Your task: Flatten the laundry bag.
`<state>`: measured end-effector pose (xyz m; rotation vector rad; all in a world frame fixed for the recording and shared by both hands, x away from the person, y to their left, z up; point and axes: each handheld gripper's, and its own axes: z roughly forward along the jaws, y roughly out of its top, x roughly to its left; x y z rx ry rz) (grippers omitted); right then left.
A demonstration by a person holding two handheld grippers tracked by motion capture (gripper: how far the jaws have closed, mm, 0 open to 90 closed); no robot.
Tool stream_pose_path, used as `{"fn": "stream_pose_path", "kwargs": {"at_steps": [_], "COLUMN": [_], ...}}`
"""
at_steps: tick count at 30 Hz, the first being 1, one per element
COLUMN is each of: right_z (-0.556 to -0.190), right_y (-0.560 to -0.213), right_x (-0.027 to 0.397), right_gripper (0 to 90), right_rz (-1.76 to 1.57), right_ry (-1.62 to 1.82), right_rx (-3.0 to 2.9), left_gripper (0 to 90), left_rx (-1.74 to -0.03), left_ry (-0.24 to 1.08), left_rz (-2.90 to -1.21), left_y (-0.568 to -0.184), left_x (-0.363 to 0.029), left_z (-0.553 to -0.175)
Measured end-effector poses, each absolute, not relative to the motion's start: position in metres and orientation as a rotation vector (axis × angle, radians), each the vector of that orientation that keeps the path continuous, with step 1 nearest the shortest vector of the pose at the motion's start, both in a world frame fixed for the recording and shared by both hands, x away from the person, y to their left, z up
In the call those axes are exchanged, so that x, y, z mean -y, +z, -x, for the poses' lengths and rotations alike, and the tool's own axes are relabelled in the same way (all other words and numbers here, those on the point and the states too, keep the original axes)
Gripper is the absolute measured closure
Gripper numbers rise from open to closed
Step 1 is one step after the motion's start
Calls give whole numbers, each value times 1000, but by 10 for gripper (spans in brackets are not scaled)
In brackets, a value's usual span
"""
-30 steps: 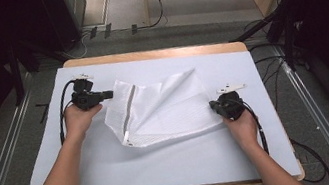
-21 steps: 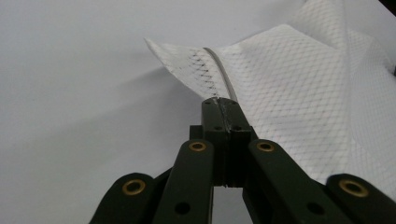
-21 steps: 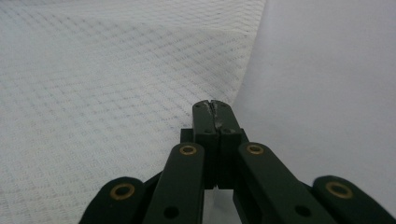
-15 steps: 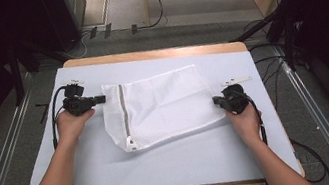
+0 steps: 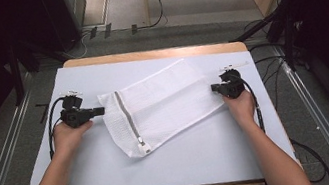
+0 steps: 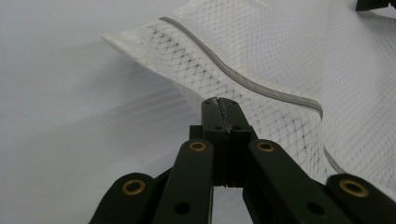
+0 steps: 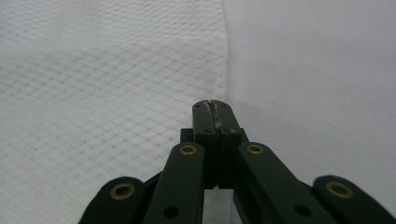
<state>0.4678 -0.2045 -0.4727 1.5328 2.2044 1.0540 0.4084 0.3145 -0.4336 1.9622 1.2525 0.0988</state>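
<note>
Bag edges sit at both grippers. The left gripper has its jaws pressed together at the zipper end, the right gripper likewise at the far edge; whether cloth is pinched I cannot tell. Since a second ago the hands moved apart, so the crumpled mesh now lies flat and slanted across the table. Spreading seems nearly done.
</note>
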Motion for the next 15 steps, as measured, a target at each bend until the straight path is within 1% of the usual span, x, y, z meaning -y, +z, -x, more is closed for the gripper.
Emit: {"fn": "stream_pose_path", "kwargs": {"at_steps": [2,5,9,10,11,12,13,15], "right_z": [-474,-480,-485,-485,-484,-482,-481,-476], "right_y": [-474,-474,-473,-473,-471,-469,-467,-461], "right_x": [203,202,197,196,195,195,196,198], "right_gripper": [900,900,900,895,869,816,789,783], "right_rz": [-1549,-1543,-1534,-1524,-1515,-1510,-1518,-1524], "right_ry": [1051,1067,1047,1035,1032,1038,1054,1072], "right_rx": [-2212,-2196,-2216,-2217,-2215,-2206,-2199,-2200], "left_gripper": [900,900,900,876,853,817,793,770], "left_rx": [-1248,-1246,-1222,-1222,-1219,-1216,-1215,-1203], "left_ry": [97,62,87,104,116,122,127,168], "left_rz": [-1971,-1967,-2017,-2020,-2016,-2004,-2007,-2024], "left_y": [-435,-436,-435,-434,-433,-432,-431,-428], "left_x": [-315,-316,-313,-313,-314,-314,-315,-314], "left_z": [-404,-394,-381,-380,-380,-381,-382,-385]}}
